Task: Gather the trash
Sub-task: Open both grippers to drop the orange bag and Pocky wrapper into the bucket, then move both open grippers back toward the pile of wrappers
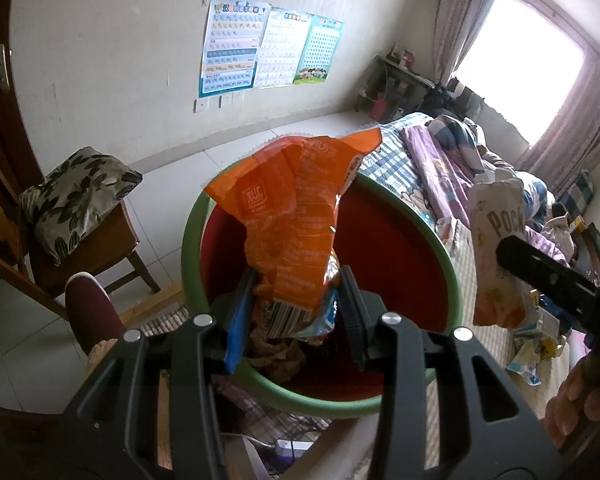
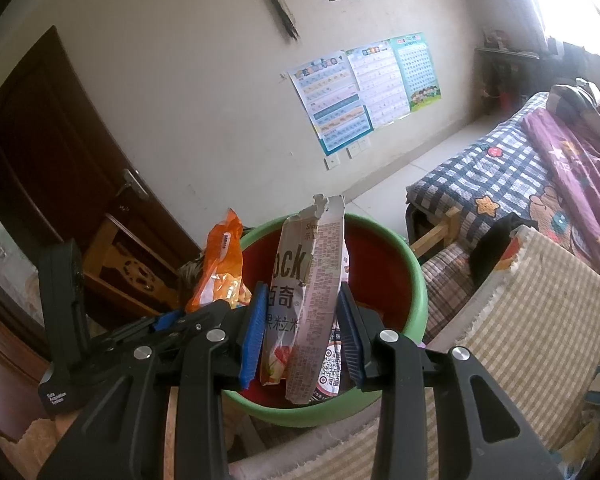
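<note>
Left gripper [image 1: 296, 304] clamped on a crumpled orange snack bag [image 1: 288, 216], bag sticking up from between the pads directly above the green-rimmed red bin [image 1: 452, 280]. Right gripper [image 2: 302, 332] pinching a torn Pocky box [image 2: 312, 280], flattened and upright between the blue pads [image 2: 254, 336], also over the bin's opening. Seen from the right wrist, orange bag just left of the bin's rim. More wrappers [image 1: 528, 360] on the woven mat [image 1: 488, 344] right of the bin.
</note>
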Demonstrator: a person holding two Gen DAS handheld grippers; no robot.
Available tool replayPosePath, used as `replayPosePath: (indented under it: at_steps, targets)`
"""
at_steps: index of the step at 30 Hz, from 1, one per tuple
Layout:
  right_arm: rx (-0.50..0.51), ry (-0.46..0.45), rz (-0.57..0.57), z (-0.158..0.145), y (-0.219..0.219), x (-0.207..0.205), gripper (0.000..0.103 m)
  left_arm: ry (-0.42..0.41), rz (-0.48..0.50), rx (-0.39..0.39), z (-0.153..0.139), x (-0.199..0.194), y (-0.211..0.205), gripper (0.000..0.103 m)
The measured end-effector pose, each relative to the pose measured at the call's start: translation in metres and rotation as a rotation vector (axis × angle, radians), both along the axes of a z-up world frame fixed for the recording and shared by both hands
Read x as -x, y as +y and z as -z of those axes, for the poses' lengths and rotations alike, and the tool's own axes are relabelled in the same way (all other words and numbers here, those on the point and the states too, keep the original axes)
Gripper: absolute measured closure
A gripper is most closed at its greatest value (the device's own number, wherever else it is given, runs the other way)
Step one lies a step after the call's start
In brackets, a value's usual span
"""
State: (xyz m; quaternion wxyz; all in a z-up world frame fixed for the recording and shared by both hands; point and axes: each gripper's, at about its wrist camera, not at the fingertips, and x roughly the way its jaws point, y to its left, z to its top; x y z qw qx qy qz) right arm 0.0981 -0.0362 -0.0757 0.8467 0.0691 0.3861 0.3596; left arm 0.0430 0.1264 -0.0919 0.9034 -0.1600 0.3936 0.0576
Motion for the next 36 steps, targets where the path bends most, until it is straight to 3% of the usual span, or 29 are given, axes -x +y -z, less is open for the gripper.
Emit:
replayPosePath:
  at_steps: [4,8,9,11,25,31,36]
  targets:
    - [0.000,-0.008,0.001,-0.001,0.000,0.001,0.066,0.000,-0.004,-0.005,0.000,-0.002,0.001,0.063]
    - [-0.012,-0.025,0.010,-0.004,-0.001,0.004,0.052,-0.029,-0.028,-0.018,-0.004,0.001,0.003,0.032]
    - [-0.014,-0.030,0.013,-0.005,-0.002,0.003,0.048,-0.039,-0.033,-0.016,-0.005,0.002,0.004,0.031]
    - [-0.026,-0.042,0.021,-0.008,-0.005,0.004,0.043,-0.047,-0.037,-0.011,-0.008,0.002,0.005,0.029]
    - [-0.050,-0.041,0.084,-0.019,-0.042,0.017,0.043,-0.064,0.001,-0.023,-0.016,0.005,-0.004,0.029]
    - [-0.012,-0.022,0.165,-0.009,-0.083,0.037,0.043,-0.056,0.048,-0.026,-0.016,0.003,-0.021,0.029]
    - [0.054,-0.013,0.293,0.003,-0.143,0.049,0.042,-0.048,0.120,-0.019,-0.017,0.001,-0.050,0.029]
